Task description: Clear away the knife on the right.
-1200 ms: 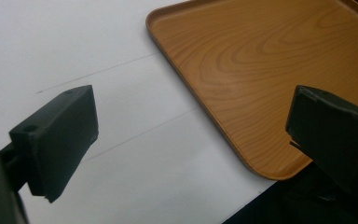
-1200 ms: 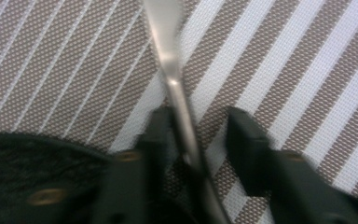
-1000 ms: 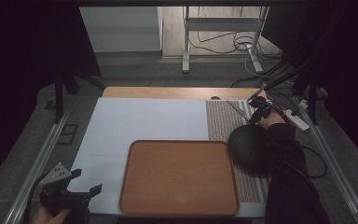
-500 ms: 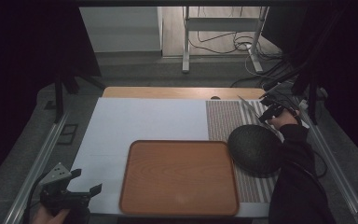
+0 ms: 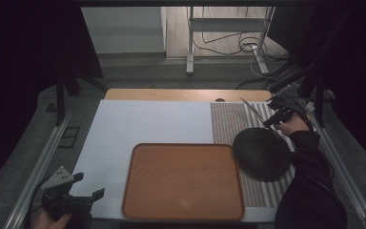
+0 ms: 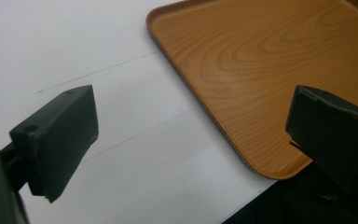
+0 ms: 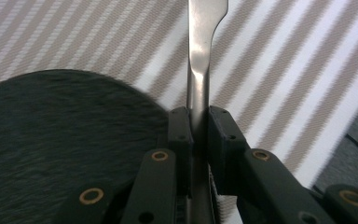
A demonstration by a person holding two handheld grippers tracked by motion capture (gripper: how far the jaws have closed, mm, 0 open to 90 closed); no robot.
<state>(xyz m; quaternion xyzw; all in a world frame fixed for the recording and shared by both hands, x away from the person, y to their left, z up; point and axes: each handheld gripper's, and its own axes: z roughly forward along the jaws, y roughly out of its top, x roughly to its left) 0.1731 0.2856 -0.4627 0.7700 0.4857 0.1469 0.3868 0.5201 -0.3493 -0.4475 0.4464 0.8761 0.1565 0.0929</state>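
My right gripper (image 5: 272, 120) is at the far right of the table, just beyond a round dark plate (image 5: 261, 153). It is shut on a slim metal piece of cutlery (image 5: 249, 109) that points away to the far left above the striped placemat (image 5: 226, 121). In the right gripper view the jaws pinch the cutlery (image 7: 199, 70) by its narrow neck, with the plate (image 7: 51, 140) at the left. My left gripper (image 5: 88, 186) is at the near left corner, open and holding nothing. In its own view the left gripper (image 6: 191, 126) stands above the white mat (image 6: 74, 42), beside a corner of the wooden tray (image 6: 261, 60).
The bare wooden tray (image 5: 186, 181) lies at the near middle, and the plate touches its right edge. A white mat (image 5: 147, 121) covers the left and centre of the table. Metal rails run along both sides. Cables (image 5: 295, 102) lie near the right hand.
My right hand has shifted a little to the right and nearer with the cutlery still held. The left gripper, tray and plate have stayed put.
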